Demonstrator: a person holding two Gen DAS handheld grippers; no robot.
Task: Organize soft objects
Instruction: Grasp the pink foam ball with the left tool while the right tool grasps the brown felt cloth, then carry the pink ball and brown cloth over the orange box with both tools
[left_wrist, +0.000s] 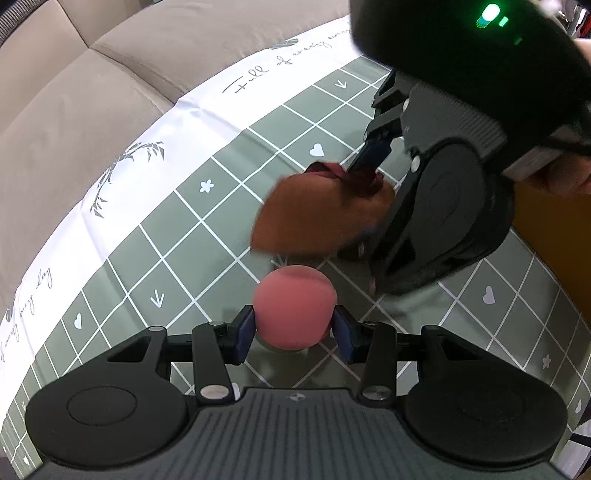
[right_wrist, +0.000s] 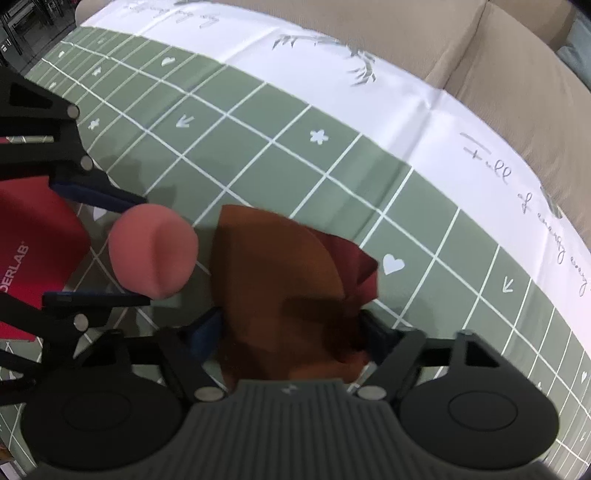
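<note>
left gripper jaws clamped on pink foam ball; right gripper at 1 o'clock, jaws round the brown-and-red soft piece, contact unclear, on green checked tablecloth

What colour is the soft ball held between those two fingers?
The ball is a dusty pink; the left wrist view shows it best.

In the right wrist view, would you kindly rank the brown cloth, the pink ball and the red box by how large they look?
1. brown cloth
2. pink ball and red box: look alike; the box is cut off by the frame, so unranked.
</note>
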